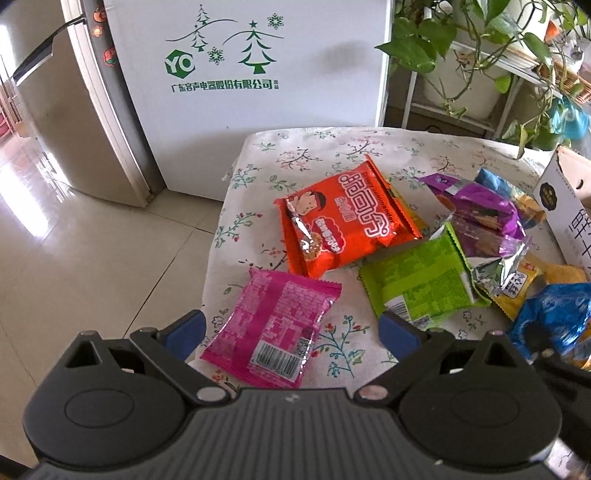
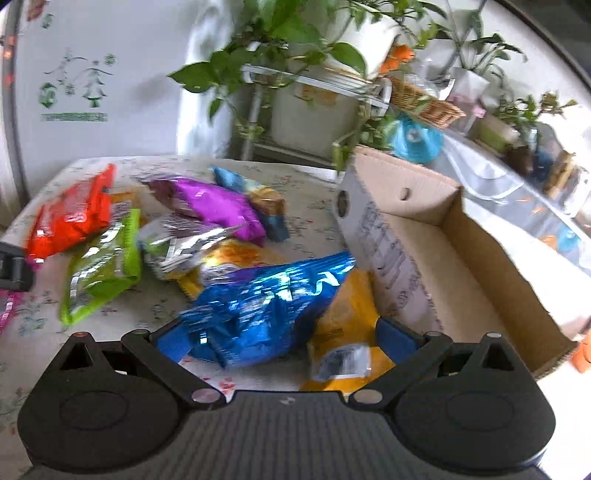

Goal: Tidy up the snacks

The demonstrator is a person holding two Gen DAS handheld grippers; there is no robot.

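Both tongs are spread wide, grasping nothing: the left tongs straddle a pink packet lying barcode-up on the desk, the right tongs flank a blue packet. Beyond the pink packet lies an orange packet reading "Crispy Commander"; farther, a fridge marked "YC".

A white fridge printed with green trees and snowflakes stands behind the counter, which wears a floral cloth. Beside the fridge, a silver door hangs open over glossy pale floor tiles that catch bright daylight. A white metal plant rack holds trailing green-leaved pots.
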